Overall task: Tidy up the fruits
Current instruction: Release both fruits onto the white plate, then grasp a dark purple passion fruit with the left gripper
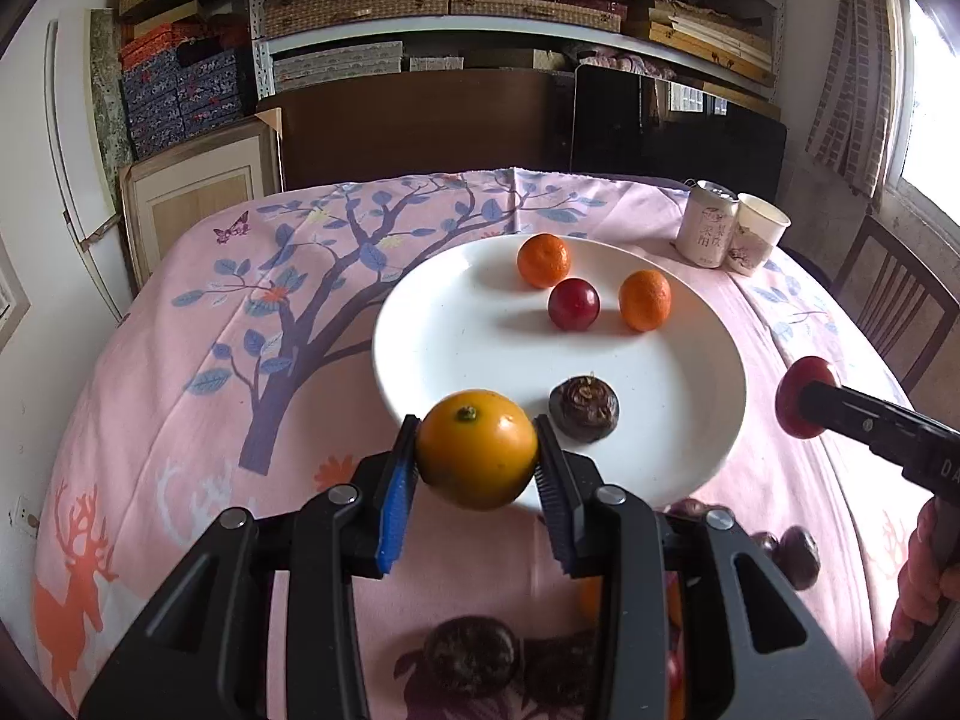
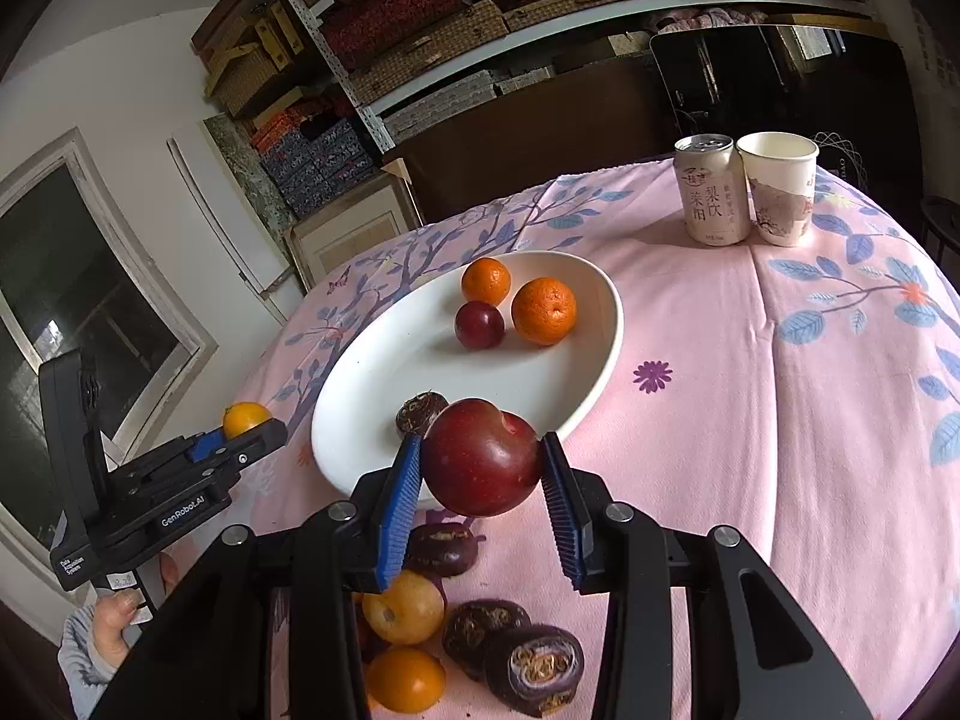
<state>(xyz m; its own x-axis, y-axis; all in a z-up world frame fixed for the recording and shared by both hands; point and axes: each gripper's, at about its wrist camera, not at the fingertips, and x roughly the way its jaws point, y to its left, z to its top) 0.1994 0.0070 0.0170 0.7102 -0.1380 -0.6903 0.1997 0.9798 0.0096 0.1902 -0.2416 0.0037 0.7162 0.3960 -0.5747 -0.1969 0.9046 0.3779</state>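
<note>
While the left tongs (image 1: 477, 450) pinch a round yellow-orange citrus fruit (image 1: 477, 449) above the near rim of the white round plate (image 1: 456, 354), two small orange tangerines (image 1: 543, 260), a dark red plum (image 1: 573, 303) and a brown water chestnut (image 1: 584, 408) lie in it on the pink-clothed desk (image 1: 180, 396). From the right wrist, the right tongs (image 2: 481, 462) pinch a large dark red plum (image 2: 482, 457) over the plate's edge (image 2: 384, 372); loose fruits (image 2: 403, 609) lie below on the cloth.
</note>
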